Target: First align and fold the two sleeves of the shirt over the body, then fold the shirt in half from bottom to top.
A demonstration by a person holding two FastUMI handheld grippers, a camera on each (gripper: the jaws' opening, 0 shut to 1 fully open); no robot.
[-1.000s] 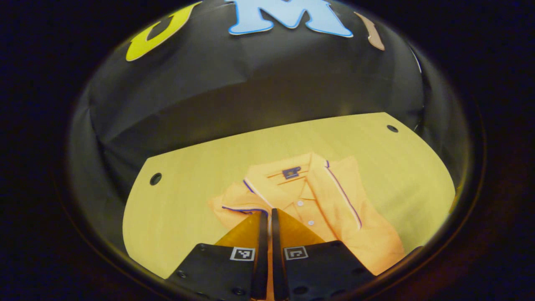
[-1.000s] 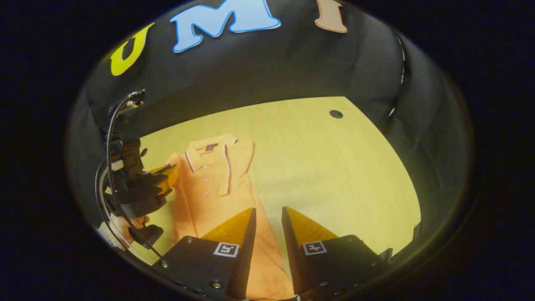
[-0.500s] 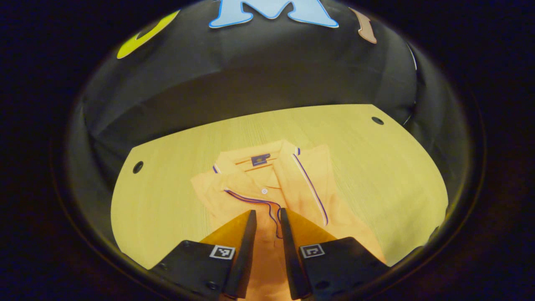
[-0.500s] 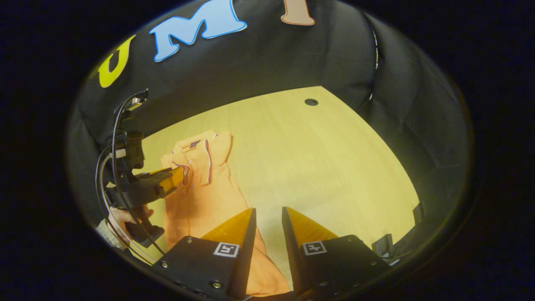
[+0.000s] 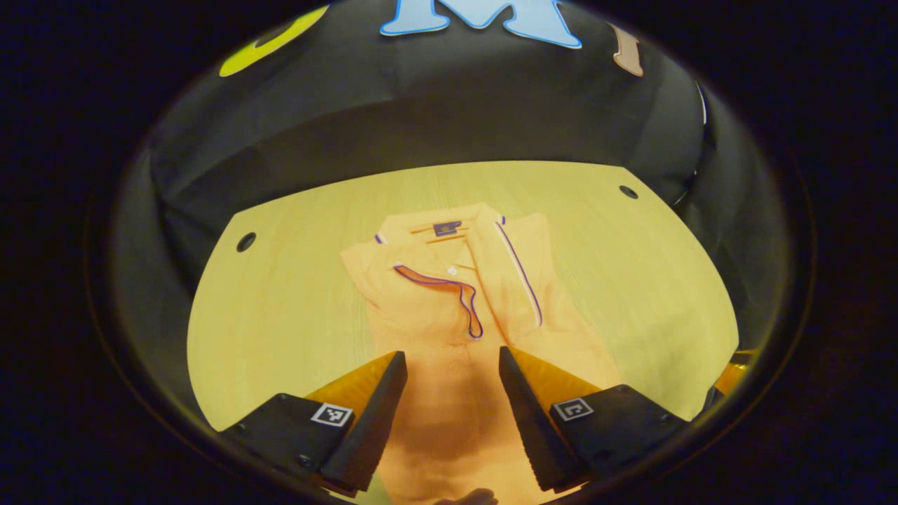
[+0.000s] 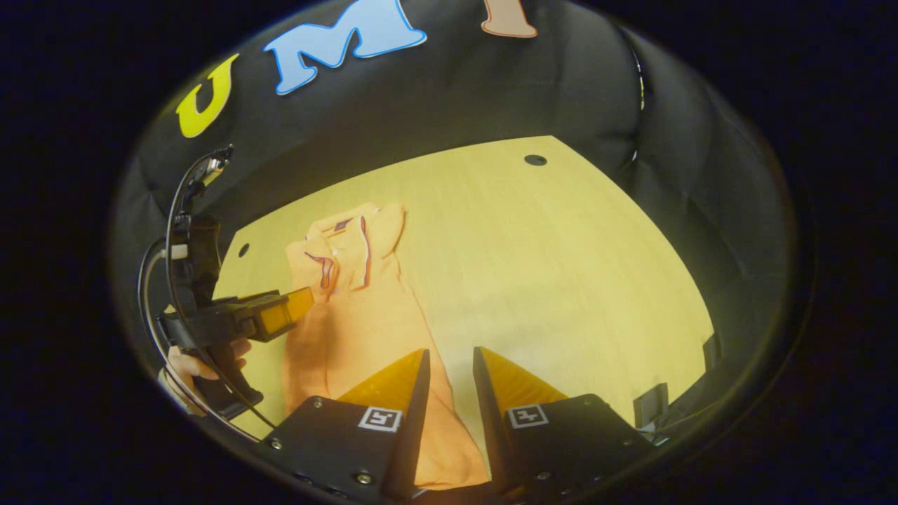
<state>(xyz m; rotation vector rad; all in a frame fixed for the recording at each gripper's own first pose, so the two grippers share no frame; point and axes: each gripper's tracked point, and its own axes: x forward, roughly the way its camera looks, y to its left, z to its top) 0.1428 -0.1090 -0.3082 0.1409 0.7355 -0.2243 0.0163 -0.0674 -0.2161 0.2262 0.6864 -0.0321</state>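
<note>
An orange polo shirt (image 5: 435, 322) lies flat on the wooden table (image 5: 280, 301), collar at the far end. Both sleeves are folded over the body: the left sleeve (image 5: 435, 291) with its purple-trimmed cuff lies across the chest, and the right sleeve (image 5: 519, 277) runs down beside it. My left gripper (image 5: 450, 352) hovers open above the shirt's middle with nothing between its fingers. The right gripper view has the shirt (image 6: 358, 315) at the left, with the left gripper (image 6: 298, 303) over its near-left edge and a hand (image 6: 203, 361) holding it. My right gripper (image 6: 450, 351) stands open over the shirt's lower right edge, gripping nothing.
The table has round holes near its far corners (image 5: 246, 242) (image 5: 628, 191) (image 6: 534, 160). Black cloth walls close it in at the back and sides. Bare wood (image 6: 547, 266) stretches to the right of the shirt. Small dark objects (image 6: 656, 407) sit at the table's right edge.
My left gripper went from shut on the left sleeve to open, leaving the sleeve across the chest, and pulled back toward the hem. The right gripper barely shifted.
</note>
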